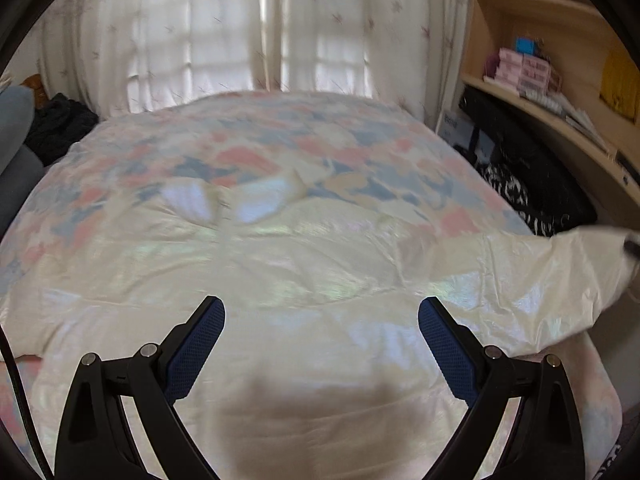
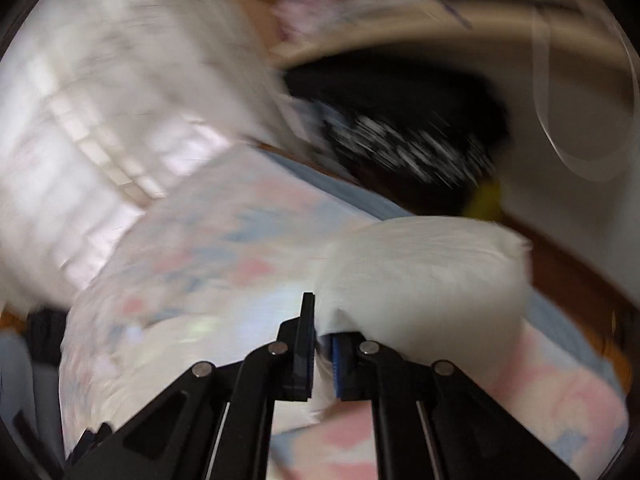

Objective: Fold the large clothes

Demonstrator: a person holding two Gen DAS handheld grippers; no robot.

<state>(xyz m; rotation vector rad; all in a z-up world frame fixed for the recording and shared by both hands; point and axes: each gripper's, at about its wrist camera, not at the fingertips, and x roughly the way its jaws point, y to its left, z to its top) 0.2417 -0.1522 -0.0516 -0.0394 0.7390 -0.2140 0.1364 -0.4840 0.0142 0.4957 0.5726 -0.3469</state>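
A large shiny cream jacket (image 1: 304, 280) lies spread on the bed, its collar (image 1: 224, 200) toward the far side. My left gripper (image 1: 320, 312) is open and empty, hovering just above the jacket's lower body. One sleeve (image 1: 540, 272) stretches off to the right, pulled up at its end by my right gripper (image 1: 632, 246). In the blurred right wrist view my right gripper (image 2: 322, 320) is shut on the cream sleeve (image 2: 420, 276), which bulges over the right finger.
The bed has a floral cover (image 1: 280, 140) in pink and blue. Curtains (image 1: 240, 32) hang behind it. A wooden shelf unit (image 1: 560, 60) and dark bags (image 1: 520, 168) stand at the right. Dark clothes (image 1: 60, 124) lie at the far left.
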